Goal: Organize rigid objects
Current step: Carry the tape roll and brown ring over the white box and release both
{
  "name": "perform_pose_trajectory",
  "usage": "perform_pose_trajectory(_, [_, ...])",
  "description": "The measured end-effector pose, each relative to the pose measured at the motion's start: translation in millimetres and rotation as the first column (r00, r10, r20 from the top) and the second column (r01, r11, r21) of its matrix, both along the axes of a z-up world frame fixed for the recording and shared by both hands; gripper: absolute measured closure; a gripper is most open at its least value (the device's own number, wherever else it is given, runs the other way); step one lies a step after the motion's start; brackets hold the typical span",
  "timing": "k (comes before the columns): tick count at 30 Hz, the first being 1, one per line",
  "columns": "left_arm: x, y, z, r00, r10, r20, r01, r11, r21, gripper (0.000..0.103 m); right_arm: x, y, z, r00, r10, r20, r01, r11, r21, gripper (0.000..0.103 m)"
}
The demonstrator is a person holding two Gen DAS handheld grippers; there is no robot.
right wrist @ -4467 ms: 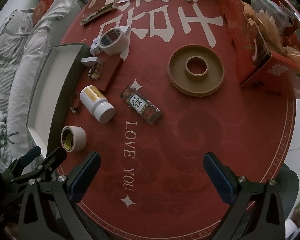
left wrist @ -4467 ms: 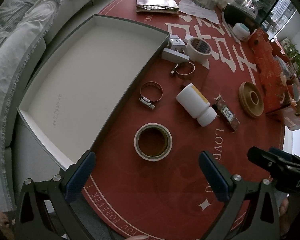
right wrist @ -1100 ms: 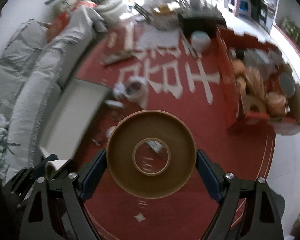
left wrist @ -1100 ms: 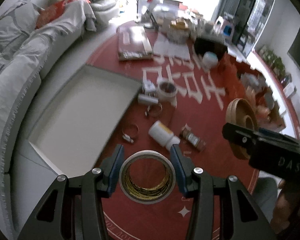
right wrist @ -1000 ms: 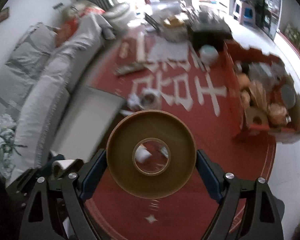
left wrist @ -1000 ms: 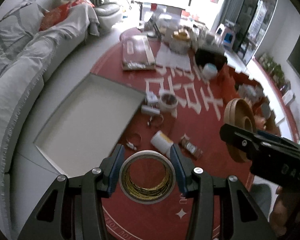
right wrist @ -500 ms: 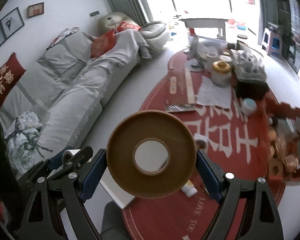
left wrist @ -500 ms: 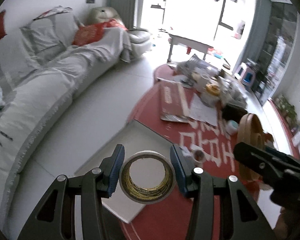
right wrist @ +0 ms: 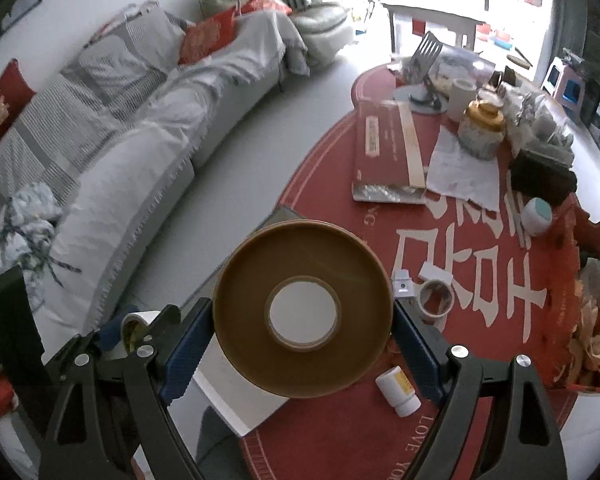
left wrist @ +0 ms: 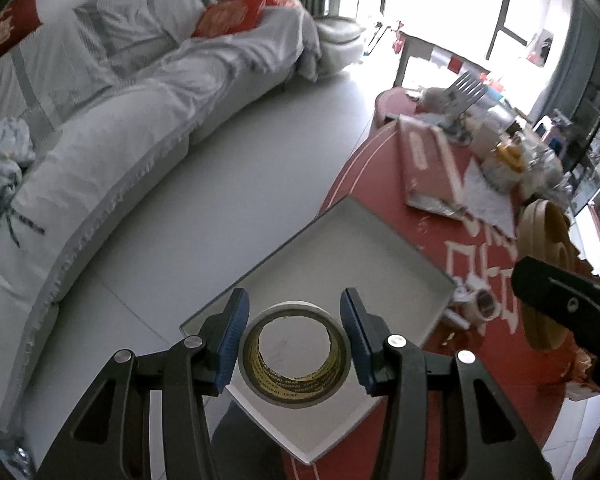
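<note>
My left gripper (left wrist: 294, 344) is shut on a white tape roll (left wrist: 296, 388) with a yellow printed core, held high above the shallow white box (left wrist: 340, 248) at the table's left edge. My right gripper (right wrist: 302, 344) is shut on a large brown tape roll (right wrist: 244, 320), also lifted above the box (right wrist: 228, 400). The brown roll shows in the left wrist view (left wrist: 548, 240) at the right. The white tape roll shows in the right wrist view (right wrist: 134, 326) at the lower left.
On the red round table (right wrist: 480, 420) lie a white pill bottle (right wrist: 398, 392), a smaller tape roll (right wrist: 436, 298), a small white block (right wrist: 402, 286), a flat book-like box (right wrist: 384, 152), papers and jars. A grey sofa (left wrist: 100, 140) curves along the left.
Both grippers closed on their tape rolls, lifted them off the table and swung left and up, over the white box. The views now look across the room.
</note>
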State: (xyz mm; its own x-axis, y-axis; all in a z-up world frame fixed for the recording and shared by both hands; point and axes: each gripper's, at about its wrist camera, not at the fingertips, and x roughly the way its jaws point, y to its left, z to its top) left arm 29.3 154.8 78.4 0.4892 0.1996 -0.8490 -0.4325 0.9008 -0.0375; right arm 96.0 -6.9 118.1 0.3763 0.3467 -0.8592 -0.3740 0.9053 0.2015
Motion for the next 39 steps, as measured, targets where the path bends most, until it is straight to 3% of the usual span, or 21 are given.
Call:
perform_pose_trajectory(17, [27,16,-59,0.993,0.025,-0.117,-0.027,0.999,-0.02,0.052,32,40,-62,0.993,0.044,-0.109,-0.055,0.994,-0.094,0.015])
perform_pose_trajectory(39, [42,13,-94,0.98,0.016,-0.196,-0.027,0.998,-0.053,0.052,48,41,-107,0.981,0.015,-0.192,-0.042,0.99,-0.137,0.015])
